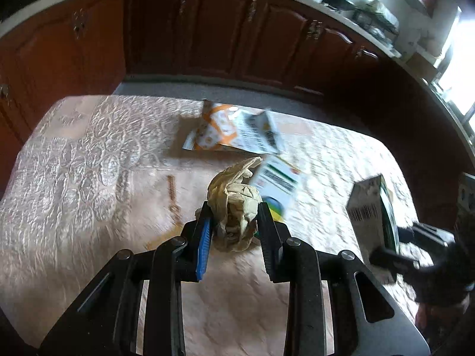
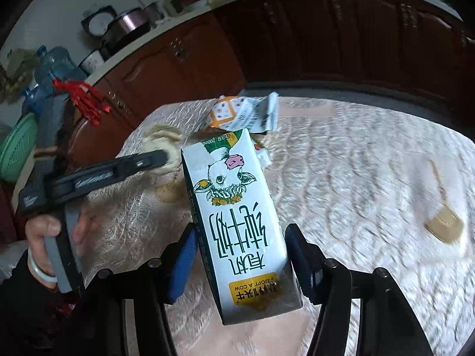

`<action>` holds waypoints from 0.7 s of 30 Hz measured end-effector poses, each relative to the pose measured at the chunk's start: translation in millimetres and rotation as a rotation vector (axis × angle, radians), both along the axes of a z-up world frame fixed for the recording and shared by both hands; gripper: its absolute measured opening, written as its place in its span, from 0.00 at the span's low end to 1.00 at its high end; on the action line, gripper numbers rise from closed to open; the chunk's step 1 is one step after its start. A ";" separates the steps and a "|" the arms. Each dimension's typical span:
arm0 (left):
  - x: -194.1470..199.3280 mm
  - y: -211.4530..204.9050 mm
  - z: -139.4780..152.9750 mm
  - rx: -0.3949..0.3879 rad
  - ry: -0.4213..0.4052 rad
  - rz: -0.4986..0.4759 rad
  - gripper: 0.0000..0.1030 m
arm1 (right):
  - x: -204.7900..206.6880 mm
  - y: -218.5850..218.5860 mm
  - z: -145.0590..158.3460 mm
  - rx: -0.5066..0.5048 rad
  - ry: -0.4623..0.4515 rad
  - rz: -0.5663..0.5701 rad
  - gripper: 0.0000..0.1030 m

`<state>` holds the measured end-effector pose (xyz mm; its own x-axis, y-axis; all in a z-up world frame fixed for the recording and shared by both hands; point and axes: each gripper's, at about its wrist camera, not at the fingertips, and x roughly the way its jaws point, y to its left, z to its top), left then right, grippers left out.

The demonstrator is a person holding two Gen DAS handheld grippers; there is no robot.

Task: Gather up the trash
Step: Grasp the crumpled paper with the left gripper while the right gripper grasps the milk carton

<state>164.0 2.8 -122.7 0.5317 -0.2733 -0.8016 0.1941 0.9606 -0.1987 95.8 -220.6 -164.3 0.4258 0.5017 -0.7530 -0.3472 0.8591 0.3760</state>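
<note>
Left wrist view
Left gripper (image 1: pixel 234 222): our fingers sit narrow, one on each side of the crumpled paper wad (image 1: pixel 234 204), pads pressing its sides; we read this as a hold.
Wad's place: at the centre, over the tabletop (image 1: pixel 74 154); whether it still rests on the cloth we cannot tell.
Other trash: an orange-and-white wrapper (image 1: pixel 234 130) at 12 o'clock of the wad, a printed packet (image 1: pixel 277 182) just beside it at 2 o'clock.
Advice: we should squeeze gently, since soft paper can slip out, and lift straight up clear of the packet.

Right wrist view
Right gripper (image 2: pixel 240 255): fingers at middling width around the lower end of the milk carton (image 2: pixel 234 207), its print upside down to us.
Grip: the left blue pad lies against the carton's side; on the right a sliver of gap may remain, so we judge it barely held.
Person's hand (image 2: pixel 44 234): at 9 o'clock, carrying the other tool.
Advice: we should firm the hold before raising, keeping the carton from tilting in case liquid remains.
</note>
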 end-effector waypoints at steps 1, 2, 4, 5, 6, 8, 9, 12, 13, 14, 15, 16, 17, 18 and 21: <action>-6.4 -5.3 3.3 0.001 -0.004 -0.012 0.26 | -6.4 -5.9 1.9 0.003 -0.005 -0.015 0.56; -12.5 -11.5 6.7 -0.002 -0.009 -0.027 0.26 | -12.4 -10.3 4.5 0.009 -0.007 -0.030 0.55; -19.4 -32.1 13.0 0.001 -0.020 -0.058 0.26 | -26.9 -21.5 11.4 0.017 -0.014 -0.059 0.55; -24.9 -41.4 15.8 0.005 -0.028 -0.076 0.26 | -32.7 -27.6 12.9 0.021 -0.019 -0.073 0.55; -29.4 -50.3 17.7 0.006 -0.032 -0.094 0.26 | -36.4 -35.1 18.1 0.024 -0.022 -0.088 0.55; -37.7 -67.1 20.4 0.005 -0.036 -0.130 0.26 | -44.3 -51.2 25.6 0.030 -0.028 -0.121 0.55; -42.2 -76.6 22.5 0.004 -0.037 -0.150 0.26 | -51.2 -61.1 28.0 0.035 -0.031 -0.143 0.55; -51.5 -105.4 28.7 -0.001 -0.044 -0.211 0.26 | -62.5 -95.0 35.9 0.052 -0.036 -0.201 0.55; -54.8 -114.7 29.8 -0.001 -0.045 -0.228 0.26 | -64.9 -102.5 37.6 0.057 -0.035 -0.223 0.55; -57.3 -125.5 31.1 -0.002 -0.045 -0.249 0.26 | -68.2 -110.1 38.2 0.062 -0.035 -0.240 0.54; -59.0 -135.4 32.1 -0.003 -0.047 -0.266 0.26 | -72.7 -118.3 39.9 0.068 -0.036 -0.259 0.54; -61.6 -145.6 33.0 -0.006 -0.047 -0.284 0.26 | -78.6 -128.6 40.2 0.073 -0.034 -0.283 0.54; -64.4 -156.3 33.6 -0.009 -0.046 -0.304 0.26 | -84.9 -137.1 41.6 0.077 -0.033 -0.302 0.54; -67.5 -164.4 33.6 -0.010 -0.045 -0.318 0.26 | -89.1 -144.1 43.1 0.079 -0.033 -0.321 0.54; -73.8 -195.0 33.9 -0.001 -0.047 -0.369 0.26 | -101.7 -167.4 45.6 0.084 -0.037 -0.373 0.54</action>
